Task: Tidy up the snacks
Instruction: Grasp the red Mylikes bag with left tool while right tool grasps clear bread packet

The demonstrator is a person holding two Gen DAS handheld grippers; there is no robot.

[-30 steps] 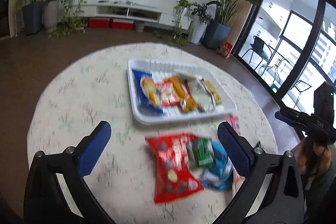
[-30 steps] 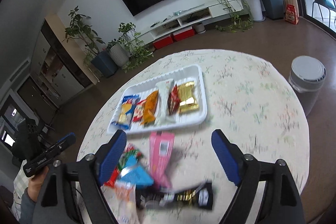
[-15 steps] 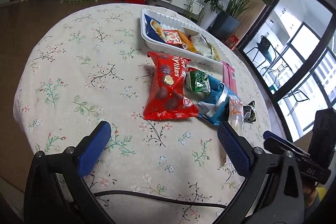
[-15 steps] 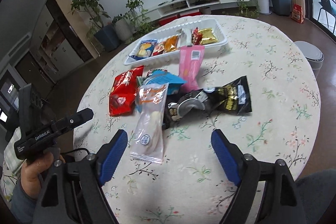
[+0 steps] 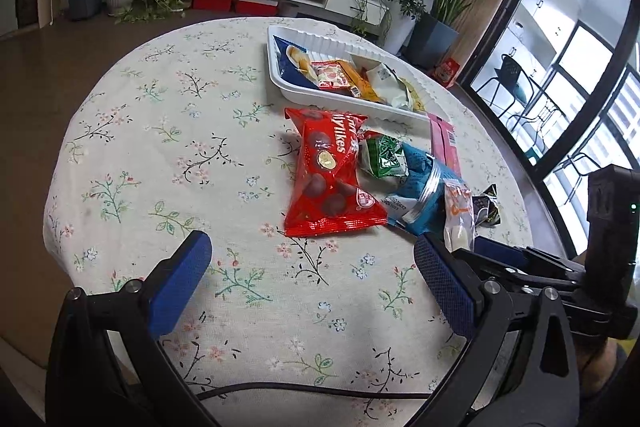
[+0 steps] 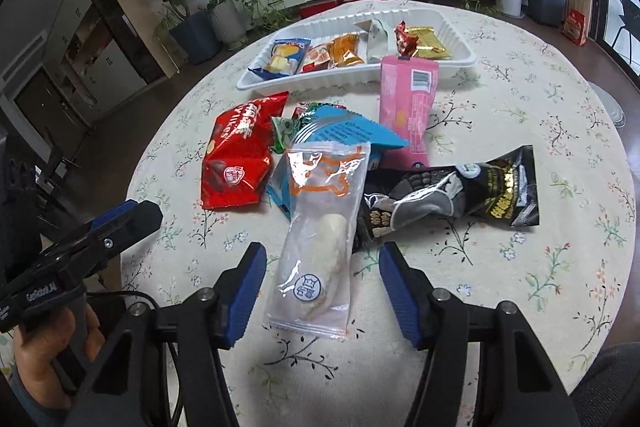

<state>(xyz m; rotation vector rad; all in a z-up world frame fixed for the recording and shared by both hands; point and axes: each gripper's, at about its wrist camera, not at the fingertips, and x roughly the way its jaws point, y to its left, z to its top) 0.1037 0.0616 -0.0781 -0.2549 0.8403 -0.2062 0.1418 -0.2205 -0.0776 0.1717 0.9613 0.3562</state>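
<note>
Right gripper [image 6: 322,287], jaws wide and empty, straddles clear pastry packet [image 6: 320,231]; long axis runs along fingers toward white tray [image 6: 460,65]. Left gripper [image 5: 312,287] open, empty, farther.

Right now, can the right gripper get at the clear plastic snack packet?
Probably yes: right gripper is open, its fingers either side of the clear plastic snack packet, which lies on top of the pile with nothing covering it.

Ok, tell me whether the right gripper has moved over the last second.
Yes. The right gripper pulled back from the white tray toward the table's near edge; its open jaws now flank the clear packet.
</note>
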